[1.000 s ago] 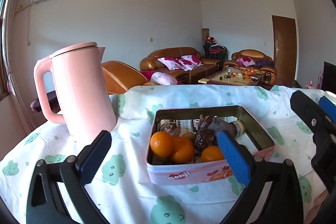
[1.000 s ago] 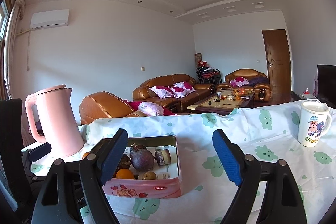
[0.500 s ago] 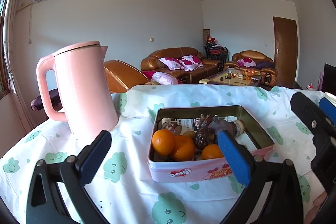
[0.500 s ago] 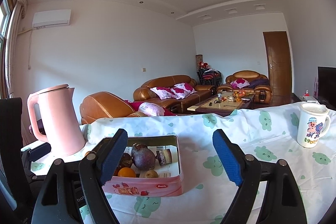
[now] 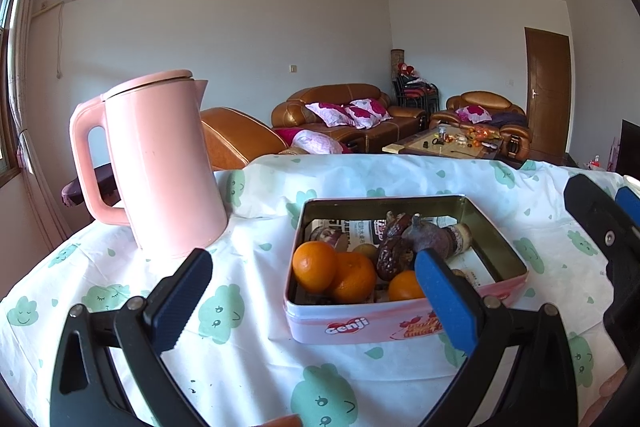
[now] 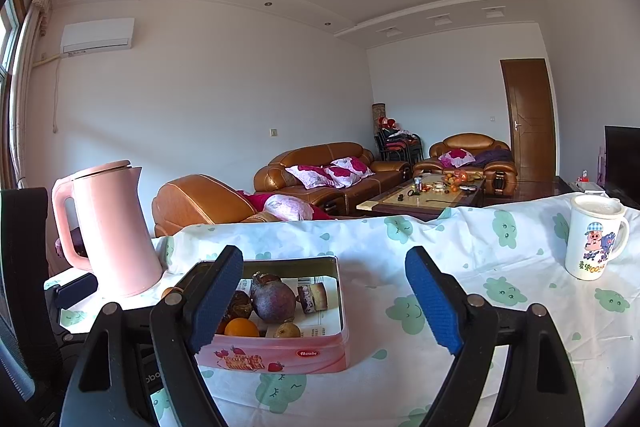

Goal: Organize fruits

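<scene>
Left claw point(image 5: 312, 297) sits low in the left wrist frame, blue pads wide apart, nothing between them, hovering above the tabletop point(image 5: 248, 355) with its white cloth printed with green clouds. Right claw point(image 6: 324, 301) likewise spread apart and empty in the lower part of the right wrist frame.

Pink tin point(image 5: 404, 323), open top, stands on the cloth at centre-right of the left wrist frame; in the right wrist frame it sits lower left of centre point(image 6: 280, 355), partly behind the left pad. Fruits are inside the tin: three oranges point(image 5: 314, 266) bunched at its near-left corner, touching each other. A dark purple round fruit point(image 6: 274, 301) lies mid-tin, a wrinkled brown fruit point(image 5: 390, 259) beside it, and a small yellowish fruit point(image 6: 287, 330) at the near wall. Printed paper point(image 5: 360, 227) lines the bottom. A cut brown piece point(image 6: 314, 297) lies just right of the purple fruit.

Pink kettle point(image 5: 160, 163) stands upright on the tabletop, left of the tin, near but apart. White mug point(image 6: 594, 237) with a cartoon pig stands far right of the right wrist frame, well apart from the tin.

Background: brown leather sofas point(image 6: 320, 171), a coffee table point(image 6: 424, 195), a brown door point(image 6: 528, 119).
</scene>
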`<action>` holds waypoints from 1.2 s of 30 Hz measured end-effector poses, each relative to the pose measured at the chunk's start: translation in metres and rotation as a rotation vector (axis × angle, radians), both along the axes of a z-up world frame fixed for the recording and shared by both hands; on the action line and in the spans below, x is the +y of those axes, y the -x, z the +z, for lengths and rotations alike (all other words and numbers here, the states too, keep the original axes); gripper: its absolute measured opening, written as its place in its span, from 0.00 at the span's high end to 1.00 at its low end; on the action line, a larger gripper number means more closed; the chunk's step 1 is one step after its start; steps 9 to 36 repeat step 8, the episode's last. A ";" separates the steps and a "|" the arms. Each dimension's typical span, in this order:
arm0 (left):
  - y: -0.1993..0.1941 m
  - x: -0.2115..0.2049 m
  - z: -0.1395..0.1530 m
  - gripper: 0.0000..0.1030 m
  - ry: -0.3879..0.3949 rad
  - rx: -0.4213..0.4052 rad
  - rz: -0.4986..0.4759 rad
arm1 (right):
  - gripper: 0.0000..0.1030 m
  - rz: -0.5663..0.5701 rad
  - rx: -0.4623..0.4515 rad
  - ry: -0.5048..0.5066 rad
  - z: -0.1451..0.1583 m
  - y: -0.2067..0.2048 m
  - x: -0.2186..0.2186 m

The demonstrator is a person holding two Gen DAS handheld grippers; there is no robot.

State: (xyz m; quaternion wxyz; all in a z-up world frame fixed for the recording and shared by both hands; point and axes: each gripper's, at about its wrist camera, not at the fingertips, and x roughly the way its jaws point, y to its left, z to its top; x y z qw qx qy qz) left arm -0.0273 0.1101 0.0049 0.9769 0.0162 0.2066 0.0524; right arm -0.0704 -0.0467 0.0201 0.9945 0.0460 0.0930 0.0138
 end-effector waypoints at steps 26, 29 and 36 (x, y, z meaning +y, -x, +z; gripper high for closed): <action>0.001 -0.005 0.000 0.00 0.031 0.008 -0.075 | 0.18 0.003 0.001 0.000 -0.001 0.000 0.000; 0.001 -0.005 0.000 0.00 0.031 0.008 -0.075 | 0.18 0.003 0.001 0.000 -0.001 0.000 0.000; 0.001 -0.005 0.000 0.00 0.031 0.008 -0.075 | 0.18 0.003 0.001 0.000 -0.001 0.000 0.000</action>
